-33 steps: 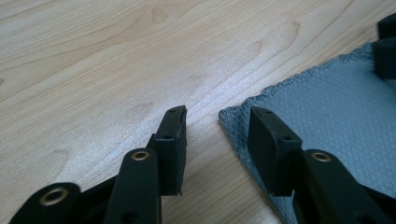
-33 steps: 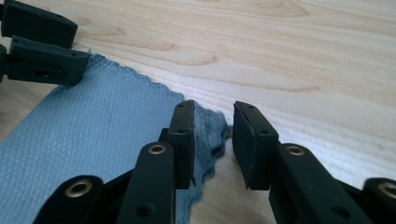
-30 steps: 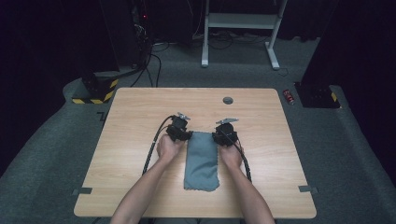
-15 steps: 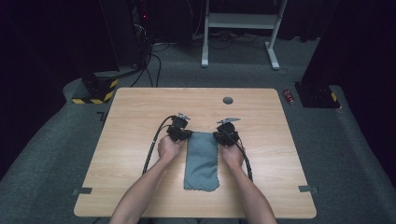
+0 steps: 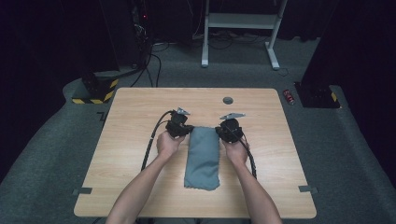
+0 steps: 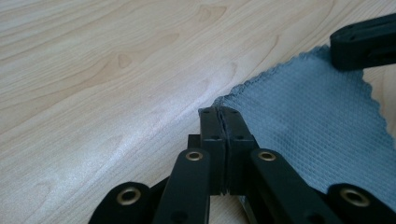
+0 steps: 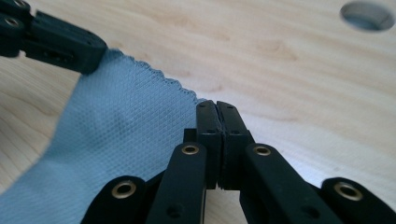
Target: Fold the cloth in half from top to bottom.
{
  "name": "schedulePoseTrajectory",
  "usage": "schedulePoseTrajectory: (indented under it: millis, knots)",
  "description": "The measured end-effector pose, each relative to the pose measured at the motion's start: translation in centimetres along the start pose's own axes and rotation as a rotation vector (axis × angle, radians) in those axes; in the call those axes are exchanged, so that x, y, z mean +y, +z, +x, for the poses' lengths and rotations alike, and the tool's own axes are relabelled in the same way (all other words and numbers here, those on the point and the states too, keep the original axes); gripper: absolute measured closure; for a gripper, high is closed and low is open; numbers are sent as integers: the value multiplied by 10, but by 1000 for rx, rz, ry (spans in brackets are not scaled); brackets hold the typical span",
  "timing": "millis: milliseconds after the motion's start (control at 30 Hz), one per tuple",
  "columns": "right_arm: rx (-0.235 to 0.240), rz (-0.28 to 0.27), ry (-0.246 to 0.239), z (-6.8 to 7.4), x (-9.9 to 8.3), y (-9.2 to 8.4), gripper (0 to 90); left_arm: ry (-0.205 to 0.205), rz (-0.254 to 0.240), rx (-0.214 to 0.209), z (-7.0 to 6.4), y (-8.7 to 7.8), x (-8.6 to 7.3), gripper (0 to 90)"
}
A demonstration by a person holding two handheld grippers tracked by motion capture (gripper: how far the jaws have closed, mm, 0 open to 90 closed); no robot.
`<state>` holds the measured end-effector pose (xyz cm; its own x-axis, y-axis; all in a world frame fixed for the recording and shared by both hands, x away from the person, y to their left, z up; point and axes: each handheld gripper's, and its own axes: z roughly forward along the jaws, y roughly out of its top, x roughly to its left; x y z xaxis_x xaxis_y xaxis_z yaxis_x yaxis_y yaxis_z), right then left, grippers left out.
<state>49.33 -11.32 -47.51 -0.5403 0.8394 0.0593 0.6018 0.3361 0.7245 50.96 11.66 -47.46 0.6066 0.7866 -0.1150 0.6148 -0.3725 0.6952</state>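
On pale wood, both black tongs [image 6: 222, 116] [image 7: 216, 112] pinch corners of a waffle-textured grey-blue cloth [image 5: 202, 156].

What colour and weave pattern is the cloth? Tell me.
The cloth is grey-blue with a fine diamond-grid weave, clearest in the right gripper view.

From my high view the table [image 5: 140, 186] is lit evenly from overhead while everything around it falls off into near black; the picture is soft and a little grainy. Shadows under my forearms are faint. In my left gripper view the wood carries a pale sheen of glare beside the jaws, and the nearest black links are blurred. In my right gripper view the cloth [image 7: 116, 140] shows its weave sharply, though its near corner and the far hole [image 7: 366, 15] go soft.
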Motion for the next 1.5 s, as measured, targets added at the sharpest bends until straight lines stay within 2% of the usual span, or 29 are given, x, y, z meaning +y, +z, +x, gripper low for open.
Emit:
schedulePoseTrajectory:
  millis: [67, 200, 433, 533, 700, 833, 1000, 1067, 1300, 1500]
  knots:
    - [4, -9, 2, -2, 4, -4, 891, -19, -12, -14, 1, -2, 1, 891]
    - [-11, -21, -11, -1, 13, -8, 893, 16, -5, -4, 2, -5, 12, 892]
    - [-35, -35, -17, -5, 24, -11, 893, 12, -37, -3, 3, -12, 27, 892]
    - [-35, -47, -4, -9, 29, -15, 893, 27, -46, 3, 1, -15, 31, 892]
    - [-24, -58, -15, -8, 25, -21, 893, 38, -41, -11, -3, -15, 24, 892]
    - [-13, -35, -39, -5, 14, -17, 892, 39, -29, -20, -4, -11, 16, 892]
    - [4, -22, -37, -6, 5, -15, 891, 49, -19, -34, -8, -10, 9, 892]
    - [10, -18, -40, -5, 1, -16, 891, 67, -13, -33, -10, -10, 7, 891]
    - [30, 2, -53, -3, -10, -15, 890, 72, -5, -50, -16, -11, -3, 892]
    - [43, 2, -58, -1, -17, -18, 890, 59, -21, -66, -18, -15, -11, 892]
